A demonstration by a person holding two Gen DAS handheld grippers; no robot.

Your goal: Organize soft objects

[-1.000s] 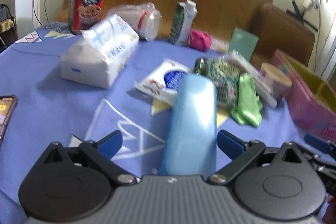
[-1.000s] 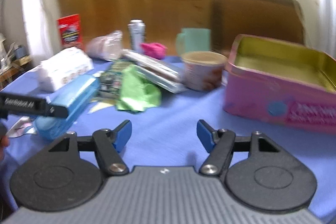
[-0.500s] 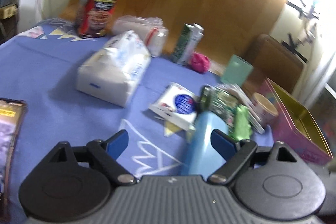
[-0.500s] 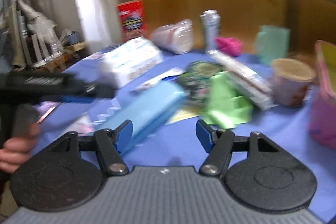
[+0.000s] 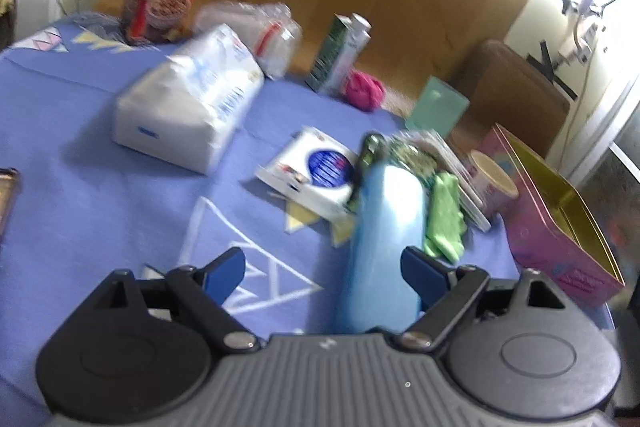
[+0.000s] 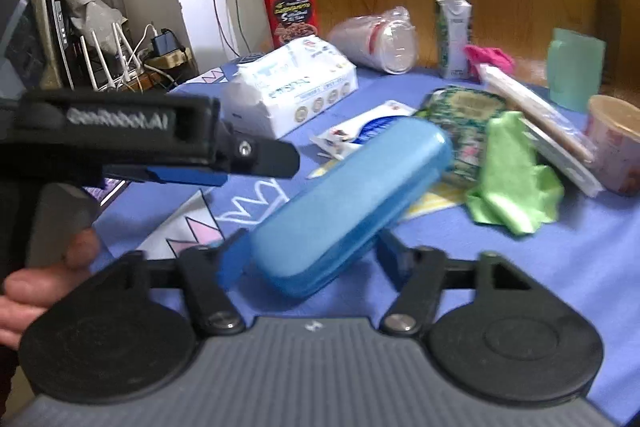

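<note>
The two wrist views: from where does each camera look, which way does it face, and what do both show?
Left wrist: sits on the left claw, faces across the table toward the pink tin; own open fingers show.
Right wrist: sits on the right claw, faces the table's left-back side; own fingers, the left claw and the person's hand show.
Shared: blue case, green cloth, tissue pack, red box.

Open blue bench (image 5: 100, 211) lies at the left of my left-wrist view, room to pass. The blue case (image 6: 348, 203) fills the gap before my right tongs (image 6: 308, 257); the green cloth (image 6: 516, 179) and pink tin (image 5: 560, 223) crowd the right.
</note>
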